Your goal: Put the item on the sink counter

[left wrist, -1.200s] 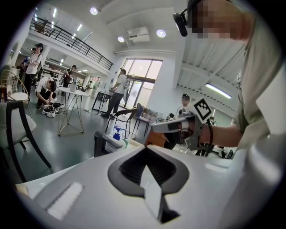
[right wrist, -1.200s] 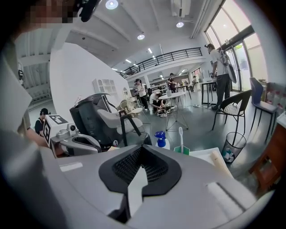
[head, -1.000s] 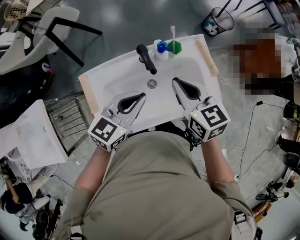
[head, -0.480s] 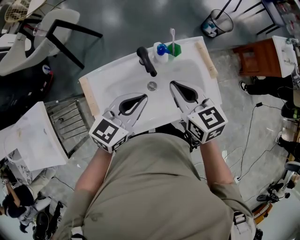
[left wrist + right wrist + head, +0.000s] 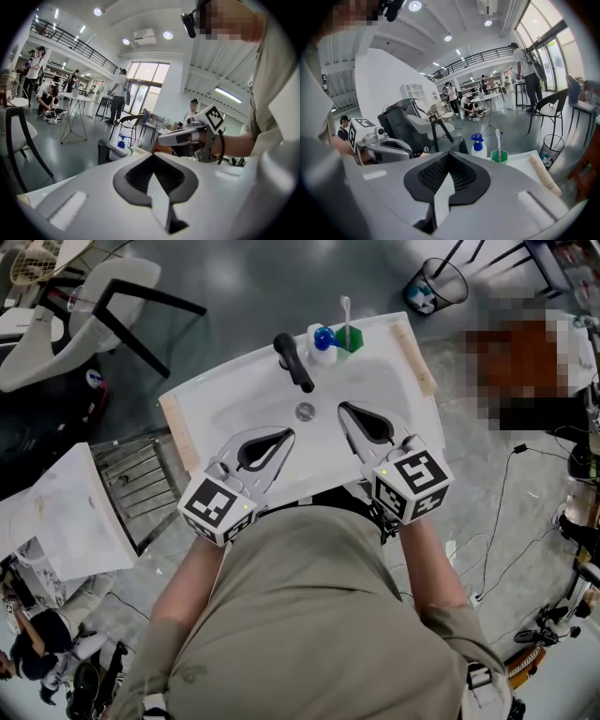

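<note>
Nearest first:

- Left gripper (image 5: 282, 435): fingers pressed together with nothing between them, hanging above the front left part of the sink (image 5: 234, 395)
- Right gripper (image 5: 344, 411): fingers likewise pressed together and empty, above the front right of the basin, well apart from the left one
- Drain (image 5: 305, 412): lies between and just beyond the two tips; the basin around it holds no loose object
- Tap (image 5: 292, 359): black, at the back of the basin, untouched
- Pump bottle (image 5: 322, 337) and green cup (image 5: 350, 337), with a toothbrush (image 5: 345, 307) upright in the cup: they stand side by side on the back ledge, just right of the tap
- Tan roll (image 5: 414, 355) lies along the right edge of the sink; a similar one lies along the left edge
- Wire bin (image 5: 437, 282) stands on the floor beyond the sink
- Progress, as a judgement: neither gripper carries anything and the only candidate items already sit on the counter, so the placing looks finished. Which of them was "the item" cannot be told. If another item is meant, it is not in view and nothing has started
- Against the earlier frames: both grippers keep practically the same place with fingers closed as before; bottle, cup and rolls have not shifted
</note>
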